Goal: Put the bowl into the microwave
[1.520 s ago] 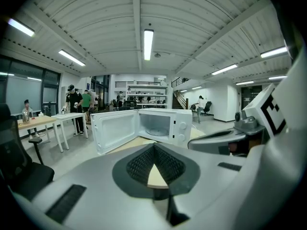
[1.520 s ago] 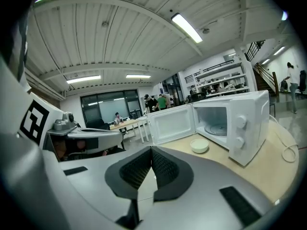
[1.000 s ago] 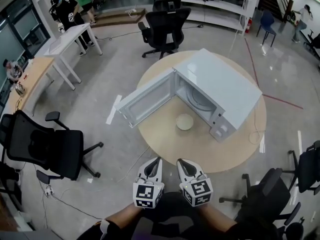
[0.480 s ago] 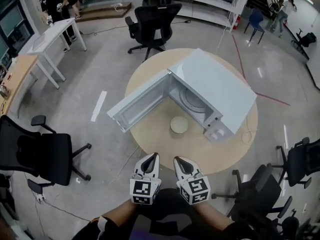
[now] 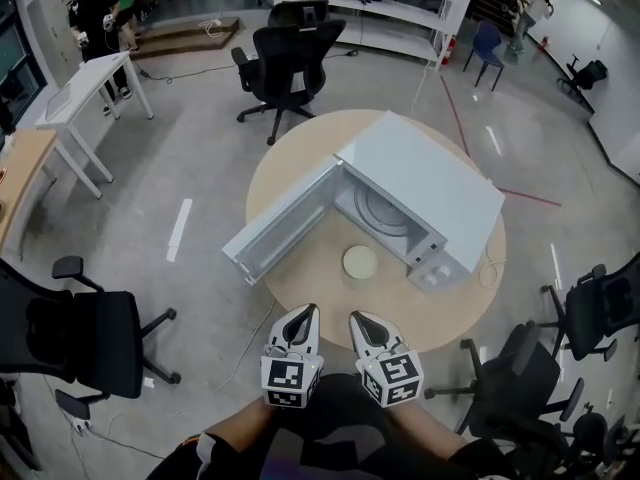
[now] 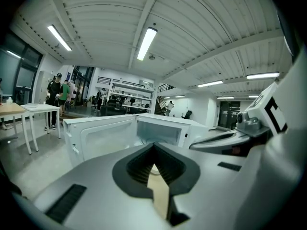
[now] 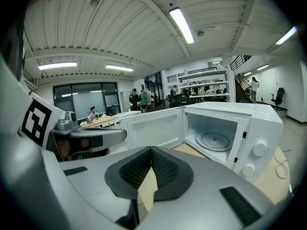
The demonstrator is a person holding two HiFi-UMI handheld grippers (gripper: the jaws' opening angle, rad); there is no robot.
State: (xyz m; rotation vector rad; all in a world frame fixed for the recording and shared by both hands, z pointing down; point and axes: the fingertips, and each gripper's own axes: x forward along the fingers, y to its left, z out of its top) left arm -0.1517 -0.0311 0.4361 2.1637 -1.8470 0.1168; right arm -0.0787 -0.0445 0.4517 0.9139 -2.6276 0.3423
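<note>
Blocking: open white microwave door (image 5: 283, 223) overhangs round wooden counter (image 5: 292, 158) left edge.
Room: cream bowl (image 5: 360, 262) stands clear.
Tools: left tool (image 5: 310, 313), right tool (image 5: 356, 318) pinched together, empty.

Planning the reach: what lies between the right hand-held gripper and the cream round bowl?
Head view: only bare round wooden tabletop between right hand-held gripper and cream round bowl.

Before you, near to far:
- Your left gripper (image 5: 306, 315) and right gripper (image 5: 357, 319): matt grey plastic shells, black ribbed pads (image 6: 139, 166).
- Bowl (image 5: 360, 262): pale, smooth.
- Table (image 5: 292, 154): light wood-look top, matt.
- Microwave (image 5: 425, 190): white, smooth casing.
- Floor (image 5: 180, 168): grey, glossy.
</note>
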